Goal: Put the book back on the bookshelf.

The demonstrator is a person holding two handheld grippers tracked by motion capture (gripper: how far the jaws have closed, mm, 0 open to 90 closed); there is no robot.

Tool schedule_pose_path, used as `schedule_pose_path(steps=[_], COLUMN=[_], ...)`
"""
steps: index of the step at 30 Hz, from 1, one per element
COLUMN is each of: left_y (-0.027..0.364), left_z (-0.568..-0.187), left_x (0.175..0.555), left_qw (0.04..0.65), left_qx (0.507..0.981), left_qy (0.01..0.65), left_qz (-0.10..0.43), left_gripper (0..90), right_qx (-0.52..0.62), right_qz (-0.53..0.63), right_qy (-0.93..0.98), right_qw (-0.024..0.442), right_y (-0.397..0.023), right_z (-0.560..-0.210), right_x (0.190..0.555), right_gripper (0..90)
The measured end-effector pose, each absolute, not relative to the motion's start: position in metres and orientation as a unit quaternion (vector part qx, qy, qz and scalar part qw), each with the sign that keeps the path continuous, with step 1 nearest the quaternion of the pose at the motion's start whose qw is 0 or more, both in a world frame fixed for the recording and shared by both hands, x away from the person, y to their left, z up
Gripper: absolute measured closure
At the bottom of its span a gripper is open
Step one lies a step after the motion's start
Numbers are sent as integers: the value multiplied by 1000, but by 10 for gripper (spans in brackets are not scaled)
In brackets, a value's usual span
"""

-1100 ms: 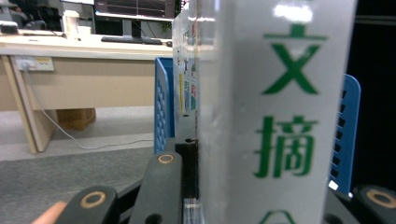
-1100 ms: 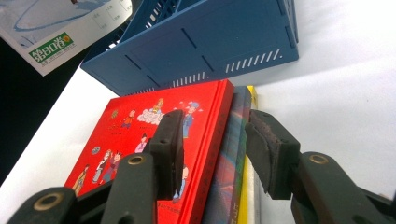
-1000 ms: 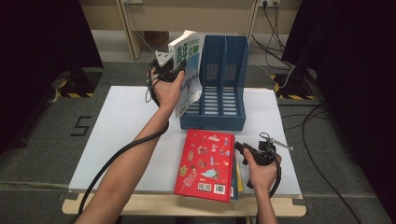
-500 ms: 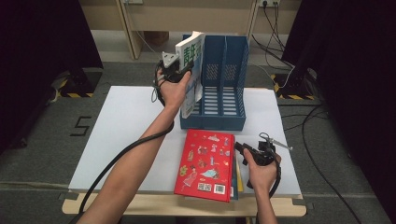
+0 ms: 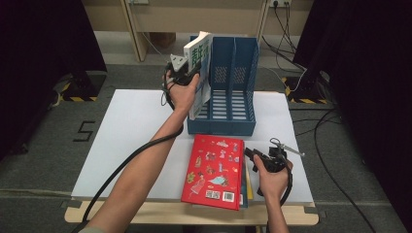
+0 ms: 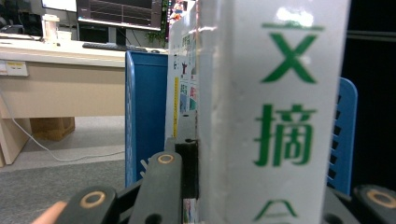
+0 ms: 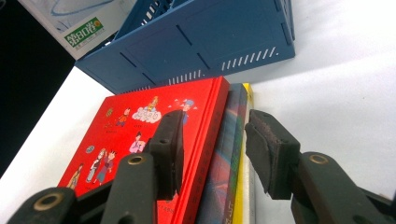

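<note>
White table held a blue file rack. Left gripper pinched a white book upright at the rack's left slot, its lower edge hidden. Right gripper gaped beside the red book, lower books mostly covered.

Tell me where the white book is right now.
In the high view the white book stands upright in the left gripper, at the blue file rack's left compartment.

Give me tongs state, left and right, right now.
Left tongs: shut on the white book, at the blue file holder.
Right tongs: open, holding nothing, by the red book.
</note>
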State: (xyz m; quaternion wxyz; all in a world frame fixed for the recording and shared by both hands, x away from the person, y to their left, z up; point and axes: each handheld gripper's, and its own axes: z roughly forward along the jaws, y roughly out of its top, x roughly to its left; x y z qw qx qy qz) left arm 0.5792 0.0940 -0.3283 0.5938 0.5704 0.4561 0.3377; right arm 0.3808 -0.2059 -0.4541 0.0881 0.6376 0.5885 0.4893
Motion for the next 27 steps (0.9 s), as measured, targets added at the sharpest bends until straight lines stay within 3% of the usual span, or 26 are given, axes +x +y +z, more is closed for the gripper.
schedule_pose_path(steps=[27], left_y=[87], left_z=[-335], left_x=[591], left_qw=[593], left_qx=[566], left_qy=[446], left_qz=[360], left_gripper=[734], right_qx=[635], right_qz=[490], right_qy=[591], right_qw=[88], right_y=[-207], right_z=[-455], right_x=[382], right_gripper=[572])
